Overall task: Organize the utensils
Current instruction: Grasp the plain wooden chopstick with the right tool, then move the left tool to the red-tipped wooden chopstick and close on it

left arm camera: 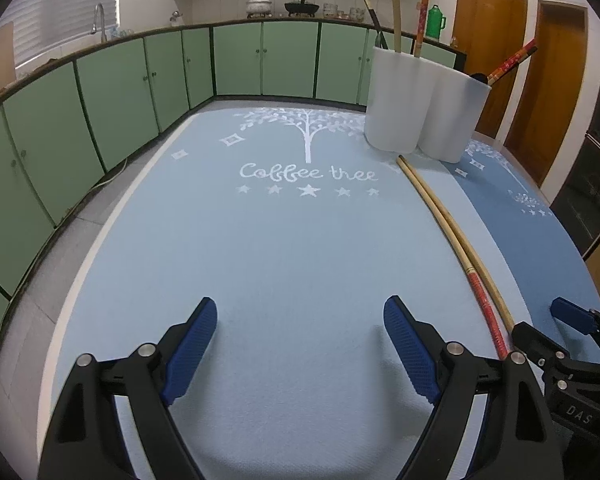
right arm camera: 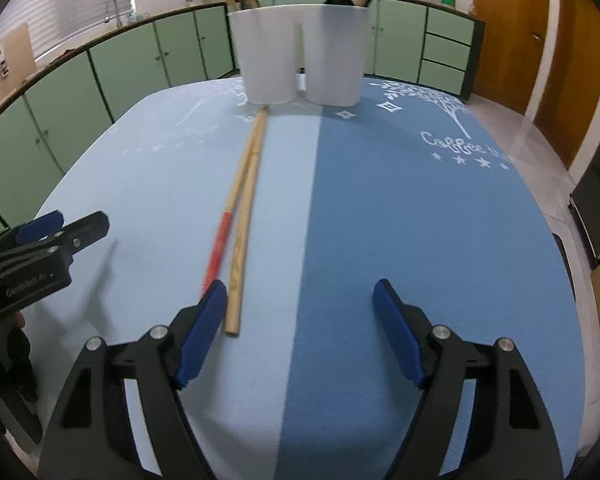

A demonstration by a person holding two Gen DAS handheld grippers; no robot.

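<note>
A: Counting from the left gripper [left arm camera: 300, 344] outward, what lies on the table?
B: Two mats: a pale blue mat [left arm camera: 268, 248] under the left gripper and a darker blue mat [right arm camera: 412, 216] under the right gripper [right arm camera: 298, 320]. Each is printed with a white tree and the words "Coffee tree".
A: And the utensils?
B: Two loose chopsticks. One is a red-ended chopstick [right arm camera: 224, 236], bare wood at the far half and red at the near half; beside it lies a plain wooden chopstick [right arm camera: 247, 204]. They touch and cross about midway. They lie ahead and right of the left gripper, and just off the right gripper's left finger [right arm camera: 204, 328], not between its pads.
A: Holders?
B: Two white holders [right arm camera: 296, 56] joined side by side, far ahead of both grippers. About five sticks stand in them, three in the left cup and two in the right.
A: The grippers?
B: Both have their jaws spread wide and hold nothing.
</note>
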